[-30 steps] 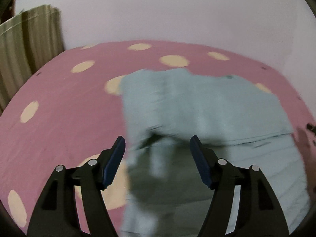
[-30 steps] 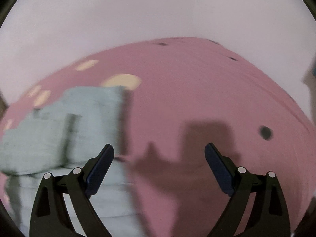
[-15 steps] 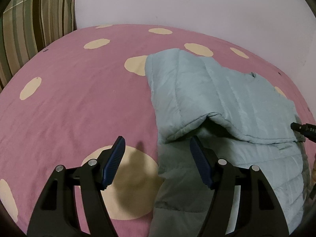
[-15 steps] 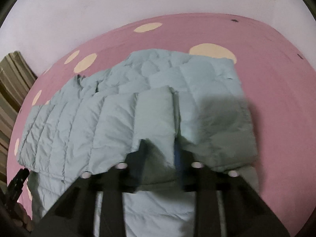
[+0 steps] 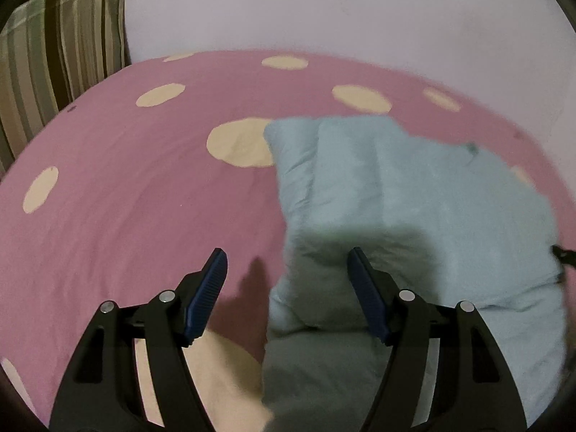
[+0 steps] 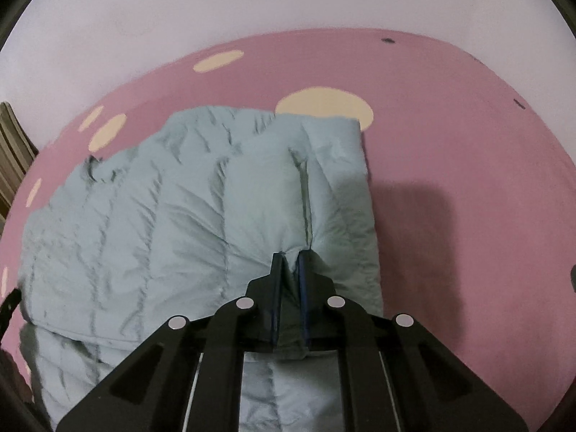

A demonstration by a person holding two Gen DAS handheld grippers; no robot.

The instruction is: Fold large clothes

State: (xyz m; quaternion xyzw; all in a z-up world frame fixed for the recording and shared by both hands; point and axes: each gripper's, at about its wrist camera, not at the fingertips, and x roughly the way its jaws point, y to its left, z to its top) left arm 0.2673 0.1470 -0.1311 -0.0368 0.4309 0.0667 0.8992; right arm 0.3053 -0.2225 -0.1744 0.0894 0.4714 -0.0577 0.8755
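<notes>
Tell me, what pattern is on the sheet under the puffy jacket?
Pink bedsheet with large cream polka dots, clearest in the left wrist view.

No legible text, label, brand, number or sign is found in either view. A small dark mark is seen on the jacket (image 5: 471, 149) in the upper right of the left wrist view, and again in the left part of the right wrist view, but nothing can be read on it. Small dark specks are noted on the bedsheet (image 6: 432, 82) towards the upper right; no characters can be made out there.
</notes>
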